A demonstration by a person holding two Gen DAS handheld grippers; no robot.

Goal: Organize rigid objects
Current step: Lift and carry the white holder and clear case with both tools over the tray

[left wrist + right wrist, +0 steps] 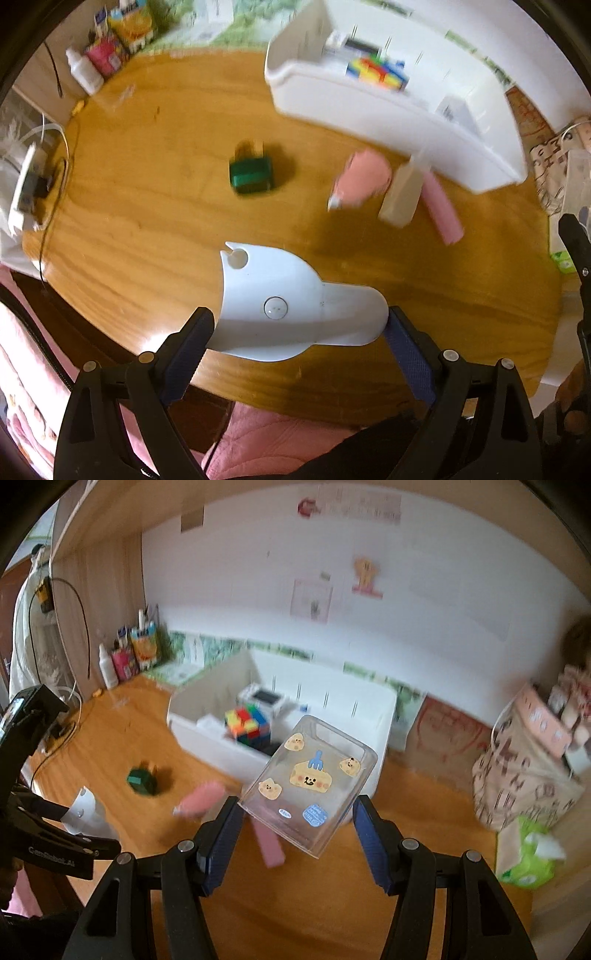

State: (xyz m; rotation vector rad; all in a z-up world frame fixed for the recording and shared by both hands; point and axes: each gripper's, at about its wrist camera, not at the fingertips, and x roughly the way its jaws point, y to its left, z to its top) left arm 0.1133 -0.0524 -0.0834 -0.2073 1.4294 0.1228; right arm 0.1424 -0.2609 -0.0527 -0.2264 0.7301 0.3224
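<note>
My left gripper [297,332] is shut on a white curved plastic piece [280,299] with a round button, held above the near edge of the wooden table [147,229]. My right gripper [295,816] is shut on a clear plastic box [308,784] with cartoon stickers, held in the air in front of the white storage bin [369,705]. The bin also shows in the left wrist view [369,103] and holds a colourful cube [249,725]. A green block [253,175], a pink object [364,177] and a pink bar [443,206] lie on the table. The box shows blurred in the left wrist view [402,192].
A white bottle [85,72] and colourful cartons [122,33] stand at the table's far left corner. Cables and a white device [29,184] lie at the left edge. A patterned bag [528,768] and a green tissue pack [528,856] sit to the right.
</note>
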